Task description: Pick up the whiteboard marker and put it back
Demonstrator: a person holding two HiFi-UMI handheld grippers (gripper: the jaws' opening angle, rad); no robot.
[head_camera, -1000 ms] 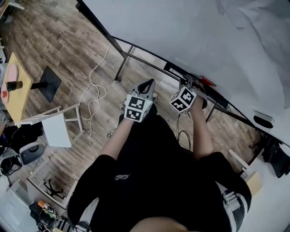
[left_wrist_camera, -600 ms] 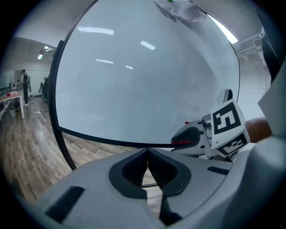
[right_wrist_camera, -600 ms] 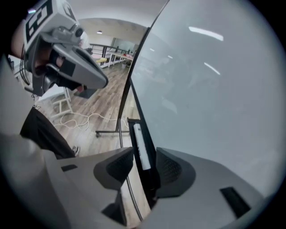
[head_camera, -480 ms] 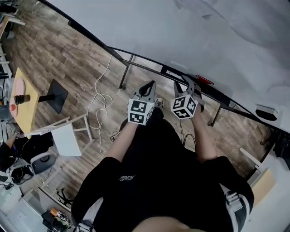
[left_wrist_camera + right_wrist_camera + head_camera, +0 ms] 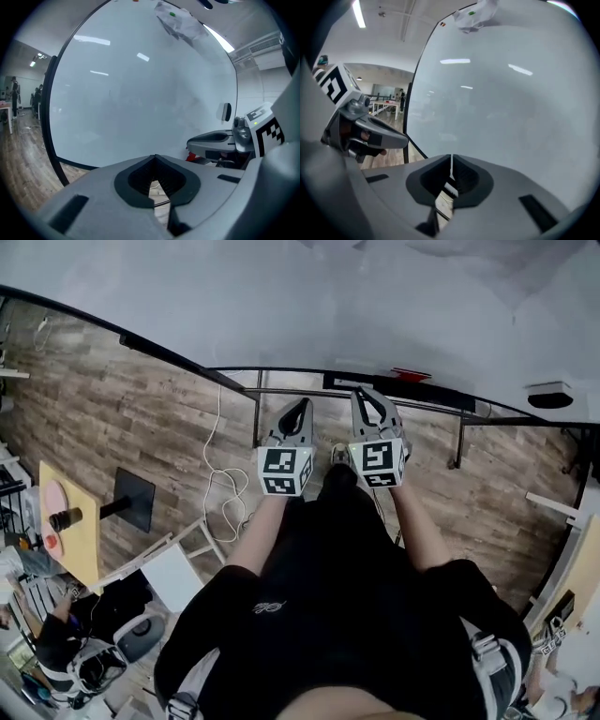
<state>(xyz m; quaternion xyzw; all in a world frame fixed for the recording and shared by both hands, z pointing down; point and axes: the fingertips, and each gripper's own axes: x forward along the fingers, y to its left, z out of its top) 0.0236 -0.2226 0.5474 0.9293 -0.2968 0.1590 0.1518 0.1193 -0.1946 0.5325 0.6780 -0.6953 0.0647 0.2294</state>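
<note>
Person viewed from above: a loose black short-sleeved T-shirt (image 5: 356, 615) bears a small pale script mark (image 5: 266, 607) on the chest. Grey webbing straps (image 5: 486, 657) with buckles sit at both shoulders.

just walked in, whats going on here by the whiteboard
A person stands facing a whiteboard with a gripper in each hand, the two side by side and aimed toward the board's ledge. Neither holds anything: the left gripper has its jaws together, and the right gripper is closing its jaws on nothing. A small red thing lies on the ledge; I can't tell whether it is the marker.
</note>
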